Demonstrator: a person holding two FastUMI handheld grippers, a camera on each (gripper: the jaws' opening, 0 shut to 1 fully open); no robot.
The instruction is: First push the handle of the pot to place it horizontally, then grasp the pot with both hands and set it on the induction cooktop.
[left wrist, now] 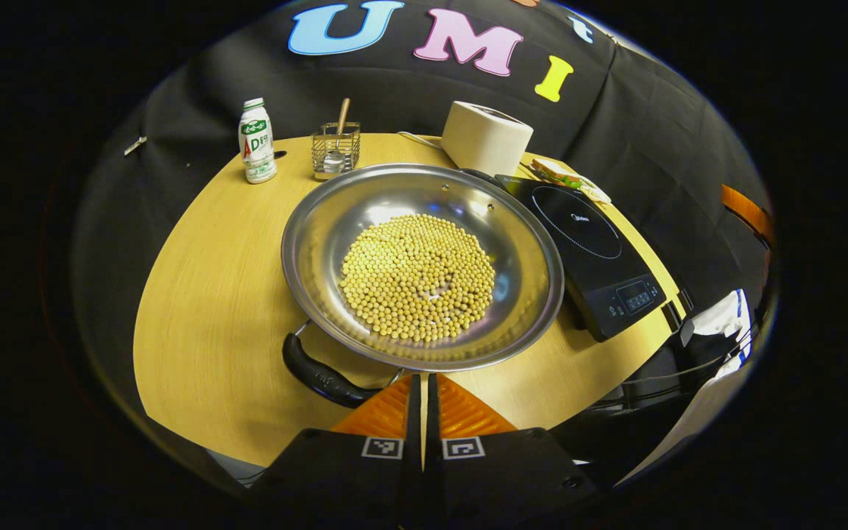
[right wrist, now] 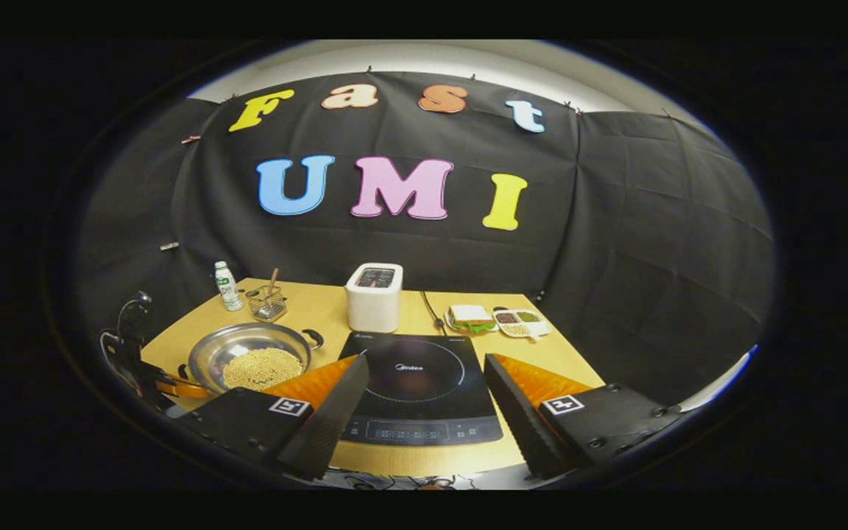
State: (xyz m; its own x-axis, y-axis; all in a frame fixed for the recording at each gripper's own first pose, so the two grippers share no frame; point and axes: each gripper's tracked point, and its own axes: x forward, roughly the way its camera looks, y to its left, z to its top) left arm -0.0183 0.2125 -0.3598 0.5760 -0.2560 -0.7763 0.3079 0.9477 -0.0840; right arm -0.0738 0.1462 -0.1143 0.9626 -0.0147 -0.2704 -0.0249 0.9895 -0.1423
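Left gripper (left wrist: 422,386) sits nearest the lens in the left gripper view, fingers pressed together with nothing between them, tips just at the near handle (left wrist: 321,375) of the pot (left wrist: 422,263). A closed pair makes a blunt pusher, which suits nudging the handle round; the push looks about to start or under way, judging by the tips' place beside the handle's right end.

Pot: wide steel pan on the table (left wrist: 210,294), heaped with soybeans (left wrist: 417,276), just left of the cooktop (left wrist: 586,243) and not yet on it. Near handle angles off to the lower left. In the right gripper view a second handle (right wrist: 313,338) shows on the pot's far rim.

Right gripper (right wrist: 424,383) hangs over the cooktop's near edge, fingers spread wide, empty, likely waiting for the two-handed lift.

Behind: bottle (left wrist: 256,141), wire basket (left wrist: 336,149) with a spoon, toaster (left wrist: 486,136), sandwich (left wrist: 560,177), all clear of the pot's short path to the cooktop.

Risk: a brisk shove could scatter beans.
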